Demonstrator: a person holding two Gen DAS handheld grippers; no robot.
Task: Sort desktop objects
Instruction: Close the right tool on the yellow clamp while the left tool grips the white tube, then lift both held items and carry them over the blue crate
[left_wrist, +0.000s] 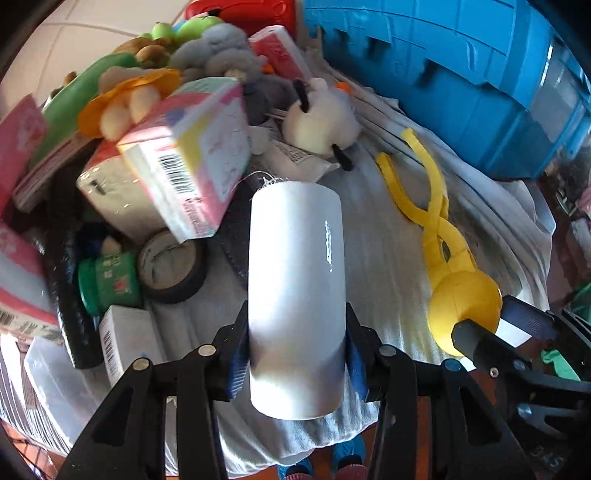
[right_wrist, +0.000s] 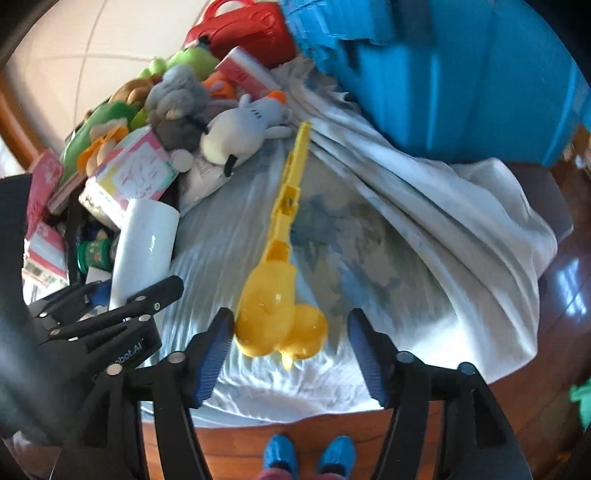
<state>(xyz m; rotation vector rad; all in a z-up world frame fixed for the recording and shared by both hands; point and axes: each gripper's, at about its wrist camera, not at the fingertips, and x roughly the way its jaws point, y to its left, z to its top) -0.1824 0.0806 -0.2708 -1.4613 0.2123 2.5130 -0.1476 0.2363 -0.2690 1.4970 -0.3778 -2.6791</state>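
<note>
Partial "cbot.AI" on left tool (right_wrist: 122, 295); other labels illegible.

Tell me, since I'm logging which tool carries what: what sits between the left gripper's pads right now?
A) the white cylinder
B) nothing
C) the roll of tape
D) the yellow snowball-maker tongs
A: in the left wrist view the left gripper has both blue pads pressed against the sides of the white cylinder, while the yellow tongs lie apart on the cloth.

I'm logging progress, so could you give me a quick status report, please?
Left gripper shut on white cup. Right gripper open around yellow scoop toy. Clutter pile beside it.
</note>
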